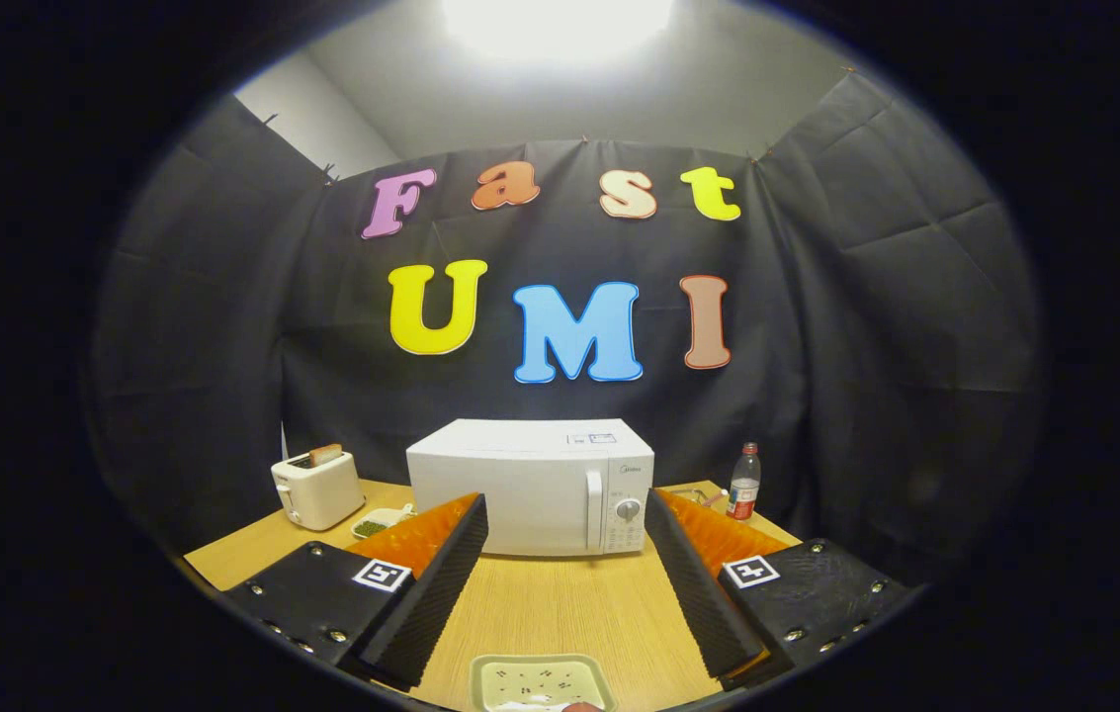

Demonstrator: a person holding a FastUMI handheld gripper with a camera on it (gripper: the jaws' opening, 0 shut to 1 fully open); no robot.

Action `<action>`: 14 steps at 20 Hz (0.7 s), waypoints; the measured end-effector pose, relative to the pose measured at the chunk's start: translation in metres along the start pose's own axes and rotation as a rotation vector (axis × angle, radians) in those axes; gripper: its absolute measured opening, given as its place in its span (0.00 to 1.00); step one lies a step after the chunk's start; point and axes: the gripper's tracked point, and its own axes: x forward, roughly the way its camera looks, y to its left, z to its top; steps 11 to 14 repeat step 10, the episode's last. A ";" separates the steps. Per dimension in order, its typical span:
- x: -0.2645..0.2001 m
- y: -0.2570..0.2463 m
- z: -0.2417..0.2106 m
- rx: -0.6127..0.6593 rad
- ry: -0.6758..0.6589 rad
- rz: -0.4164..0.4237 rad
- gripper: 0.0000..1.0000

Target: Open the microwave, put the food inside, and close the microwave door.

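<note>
We see the gripper (566, 554) above a wooden table (560, 613), its 2 fingers (431, 583) spread wide apart and holding nothing. The white microwave (530, 485) stands beyond the fingers at the back of the table, its door shut. Between the finger bases, close below us, lies a pale green food tray (540, 682), cut off, so we cannot make out its contents. Left of the microwave stands a toaster (317, 489) with a slice in its slot; a small dish (380, 522) beside it is partly hidden by the left finger. A bottle (743, 482) stands to the microwave's right.
</note>
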 end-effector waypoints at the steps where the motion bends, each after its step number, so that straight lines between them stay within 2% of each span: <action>1: 0.001 0.001 0.001 0.002 -0.001 0.002 0.99; 14: 0.001 -0.007 0.006 -0.012 -0.021 0.012 0.99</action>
